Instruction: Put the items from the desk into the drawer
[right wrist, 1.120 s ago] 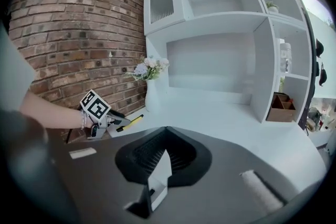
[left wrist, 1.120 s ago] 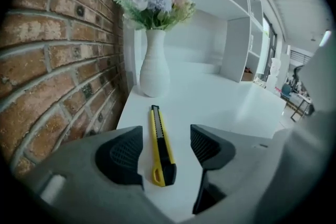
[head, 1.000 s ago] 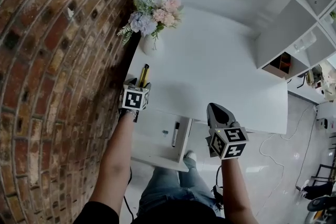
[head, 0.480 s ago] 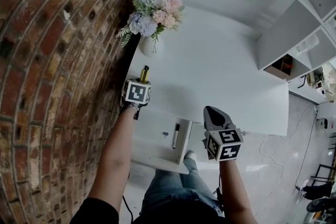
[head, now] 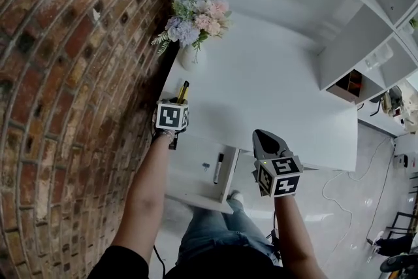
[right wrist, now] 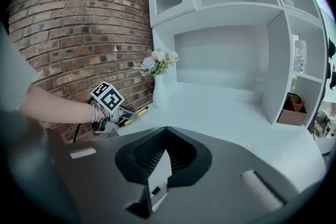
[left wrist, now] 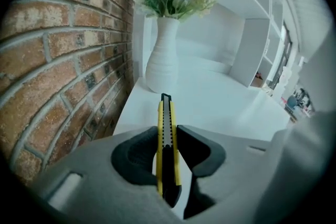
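A yellow and black utility knife (left wrist: pixel 165 113) lies lengthwise between the pads of my left gripper (left wrist: pixel 167 131), its tip pointing at the vase. The jaws have just been closing and now press on its sides. In the head view the left gripper (head: pixel 177 101) sits at the desk's left edge by the brick wall, with the knife (head: pixel 182 91) sticking out ahead. My right gripper (head: pixel 264 136) hovers at the desk's front edge, its jaws together and nothing between them (right wrist: pixel 165 129). The open white drawer (head: pixel 189 189) below holds a black marker (head: pixel 218 168).
A white vase of flowers (head: pixel 189 55) stands at the back left of the white desk (head: pixel 274 95), just beyond the knife. White shelving (head: pixel 353 42) rises at the back and right. The brick wall (head: pixel 78 75) runs close along the left side.
The left gripper's jaws have closed in on the utility knife. Both hands stay almost where they were.
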